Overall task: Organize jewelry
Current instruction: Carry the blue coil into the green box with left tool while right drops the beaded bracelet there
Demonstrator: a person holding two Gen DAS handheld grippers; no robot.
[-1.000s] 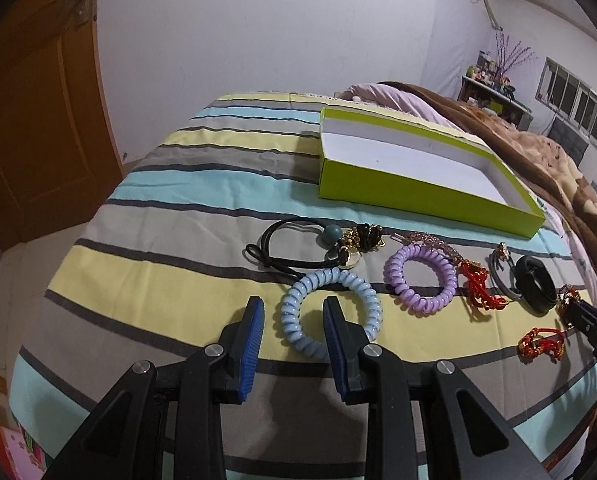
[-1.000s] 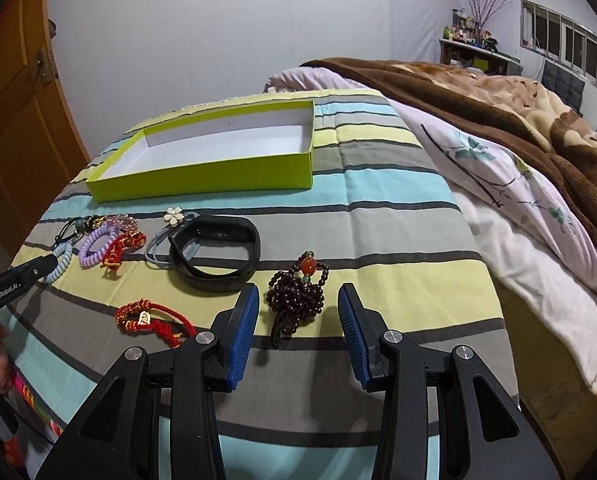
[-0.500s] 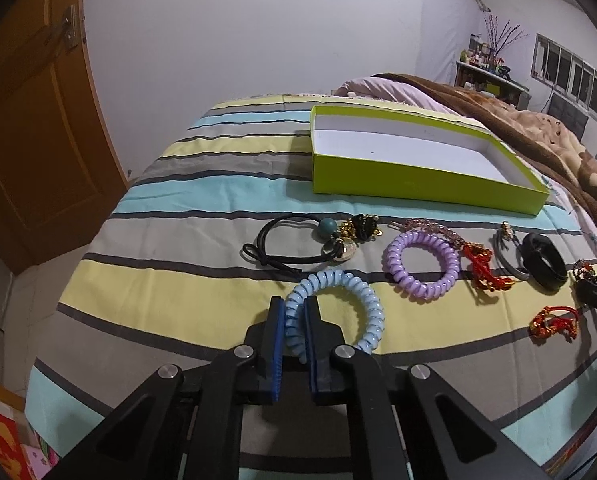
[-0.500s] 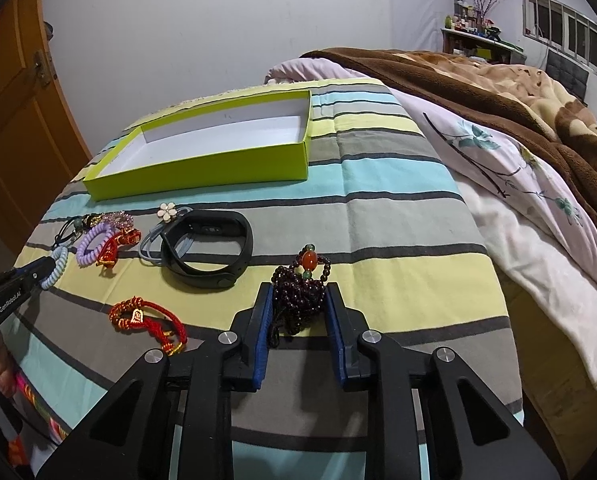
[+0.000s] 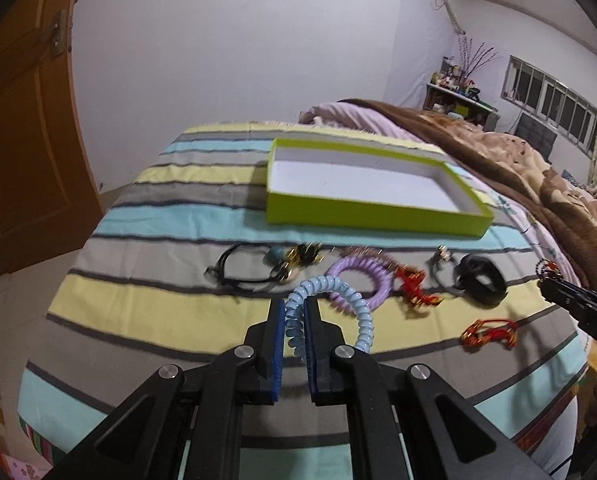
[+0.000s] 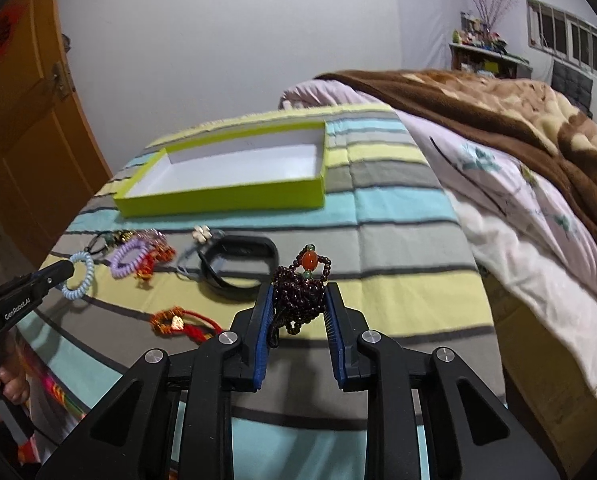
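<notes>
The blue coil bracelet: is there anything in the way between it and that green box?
Nothing blocks it. The blue coil bracelet is lifted in the left hand-held gripper; the purple coil and black cord lie flat below its path to the green box.

wall [image 5: 218,60] white | door [image 5: 22,140] wooden | windows [image 5: 554,96] right | blanket [image 6: 498,112] brown

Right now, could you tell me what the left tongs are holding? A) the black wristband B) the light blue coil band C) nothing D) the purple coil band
B: the left tongs are shut on the light blue coil band, lifted above the purple coil band on the striped sheet.
</notes>
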